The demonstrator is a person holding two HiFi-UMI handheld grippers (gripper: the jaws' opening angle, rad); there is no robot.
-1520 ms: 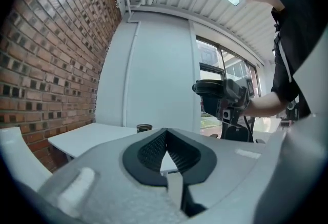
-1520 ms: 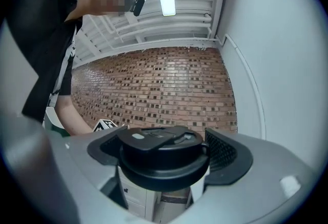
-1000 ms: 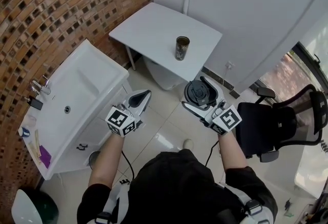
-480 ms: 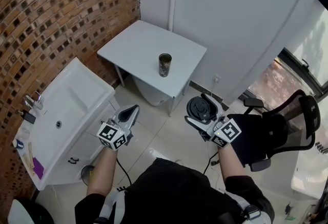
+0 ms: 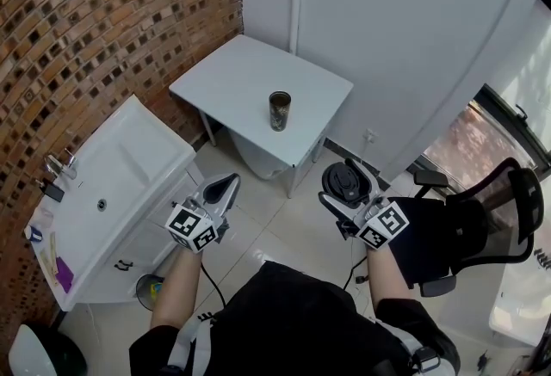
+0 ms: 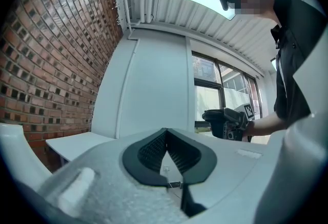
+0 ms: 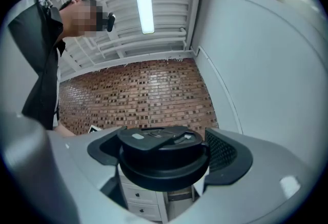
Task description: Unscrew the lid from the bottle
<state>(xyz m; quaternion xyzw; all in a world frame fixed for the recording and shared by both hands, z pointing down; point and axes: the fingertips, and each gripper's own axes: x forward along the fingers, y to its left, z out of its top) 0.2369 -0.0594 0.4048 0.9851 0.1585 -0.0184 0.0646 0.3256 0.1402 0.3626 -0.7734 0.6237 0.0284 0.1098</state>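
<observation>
A dark open bottle [image 5: 279, 110] stands upright near the middle of the small white table [image 5: 232, 73] in the head view, with no lid on it. Its round black lid [image 5: 341, 180] [image 7: 161, 156] sits between the jaws of my right gripper [image 5: 346, 187] [image 7: 163, 159], which is shut on it and held in the air right of the table. My left gripper [image 5: 220, 190] [image 6: 165, 152] hangs over the floor left of that, shut and empty, its black pads meeting at the tips.
A white washbasin [image 5: 112, 185] on a cabinet stands along the brick wall [image 5: 95, 30] at the left. A black office chair [image 5: 482, 228] is at the right by a window. The right gripper shows small in the left gripper view [image 6: 228, 123].
The view has shifted, so the table and bottle sit lower and further left than a second ago. Both grippers stay raised in front of the person, the right still holding the lid.
</observation>
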